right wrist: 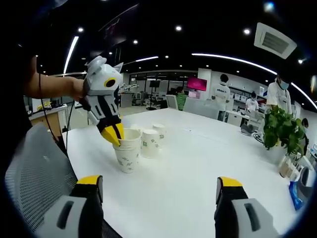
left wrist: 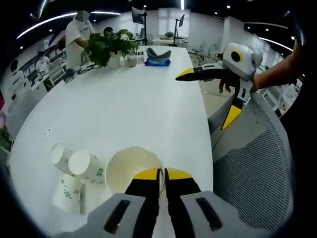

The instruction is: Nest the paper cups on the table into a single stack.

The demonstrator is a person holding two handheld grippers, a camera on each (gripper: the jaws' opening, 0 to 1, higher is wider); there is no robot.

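Thin, light and easily crushed, the paper cup [left wrist: 130, 171] is pinched at its rim by the left hand-held gripper [left wrist: 162, 173], while the right hand-held gripper [right wrist: 159, 188] hangs spread.

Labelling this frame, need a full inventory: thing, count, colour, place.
paper cups: four visible, white with green print, near table edge; one gripped by its rim, two upright beside it, one lying on its side
table: one, white, long, bearing everything
potted plant: one, green leaves, far end of table
blue and grey item: one, far end near the plant, too small to identify
mesh chair: one, grey, beside the table edge
people: several, in white, standing in the background office
left gripper: yellow-tipped, shut on the cup's rim
right gripper: yellow-tipped, open, held above the table
person's hand: holding the right gripper
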